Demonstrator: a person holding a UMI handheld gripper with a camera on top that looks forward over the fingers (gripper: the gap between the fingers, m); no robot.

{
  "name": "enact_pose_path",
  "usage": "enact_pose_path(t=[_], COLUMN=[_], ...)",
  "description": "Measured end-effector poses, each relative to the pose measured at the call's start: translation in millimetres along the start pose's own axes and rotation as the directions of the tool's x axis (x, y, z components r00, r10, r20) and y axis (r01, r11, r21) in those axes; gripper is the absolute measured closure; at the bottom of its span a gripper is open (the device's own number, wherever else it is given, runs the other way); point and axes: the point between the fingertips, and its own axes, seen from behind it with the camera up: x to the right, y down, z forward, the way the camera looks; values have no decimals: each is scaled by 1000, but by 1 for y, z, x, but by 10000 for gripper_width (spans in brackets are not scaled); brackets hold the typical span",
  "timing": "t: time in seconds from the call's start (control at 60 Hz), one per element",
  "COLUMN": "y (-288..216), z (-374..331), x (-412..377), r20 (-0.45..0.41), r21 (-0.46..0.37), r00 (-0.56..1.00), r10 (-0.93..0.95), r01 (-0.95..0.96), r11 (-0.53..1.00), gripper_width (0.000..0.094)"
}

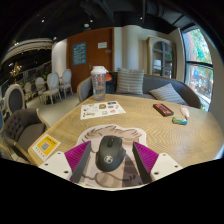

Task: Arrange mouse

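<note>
A black computer mouse [111, 153] lies on a pale mouse mat with a drawing on it [97, 133], on a round wooden table [60, 125]. My gripper [111, 166] is open. The mouse stands between the two fingers, with a gap at either side. The magenta pads [77, 154] flank it left and right, and the mouse rests on the mat on its own.
Beyond the mat lie a printed sheet [103, 109], a brown box [162, 108] and a teal item [180, 120] at the far right. A yellow booklet [45, 146] lies at the left. A sofa with cushions [130, 82] and chairs [14, 100] stand behind the table.
</note>
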Motion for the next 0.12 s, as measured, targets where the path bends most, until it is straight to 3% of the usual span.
enact_pose_path(t=[0.117], y=[3], z=[-66], x=[8], r20=[77], r21=[77], r00=[997], r10=[2], r01=[-8], r11=[997], gripper_width=[80])
